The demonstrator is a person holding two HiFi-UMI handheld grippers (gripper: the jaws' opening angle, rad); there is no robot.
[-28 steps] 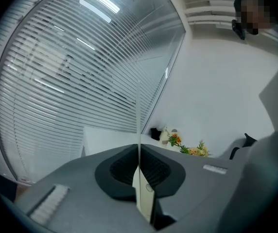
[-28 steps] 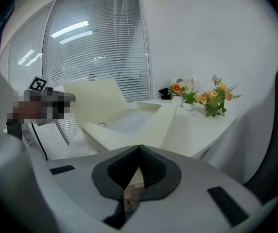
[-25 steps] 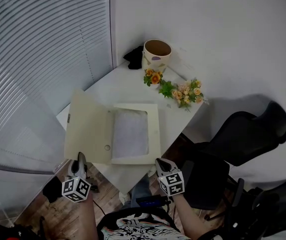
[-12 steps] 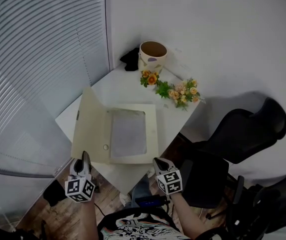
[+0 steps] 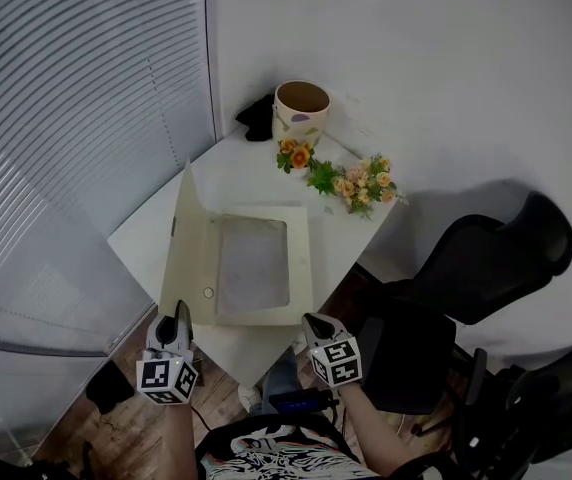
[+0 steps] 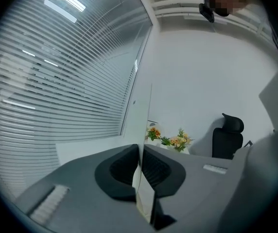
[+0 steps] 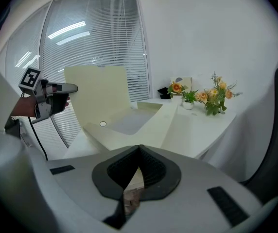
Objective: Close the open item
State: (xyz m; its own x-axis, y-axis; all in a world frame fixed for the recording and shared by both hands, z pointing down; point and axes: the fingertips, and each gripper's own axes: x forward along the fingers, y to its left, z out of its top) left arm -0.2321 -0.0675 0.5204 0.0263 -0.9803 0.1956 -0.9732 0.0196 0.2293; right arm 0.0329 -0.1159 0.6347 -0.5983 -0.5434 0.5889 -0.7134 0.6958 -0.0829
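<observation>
A cream folder [image 5: 256,263] lies open on the white table [image 5: 141,238], a grey sheet inside its frame. Its left flap [image 5: 188,238] stands almost upright. My left gripper [image 5: 181,313] is shut on the flap's near edge; in the left gripper view the flap [image 6: 145,125] runs edge-on up from the closed jaws [image 6: 140,152]. My right gripper [image 5: 311,320] is shut at the folder's near right corner, where a cream sliver shows between its pads [image 7: 140,149]. From the right gripper view I see the raised flap [image 7: 97,91] and the left gripper [image 7: 73,88].
At the table's far corner stand a cream pot [image 5: 301,108], a black cloth [image 5: 256,118] and a spray of artificial flowers [image 5: 346,178]. Window blinds [image 5: 66,118] run along the left. A black office chair [image 5: 496,258] stands to the right of the table.
The left flap has swung up from lying spread out to the left to nearly upright. My left gripper moved right and slightly up with it. The right gripper stayed put.
</observation>
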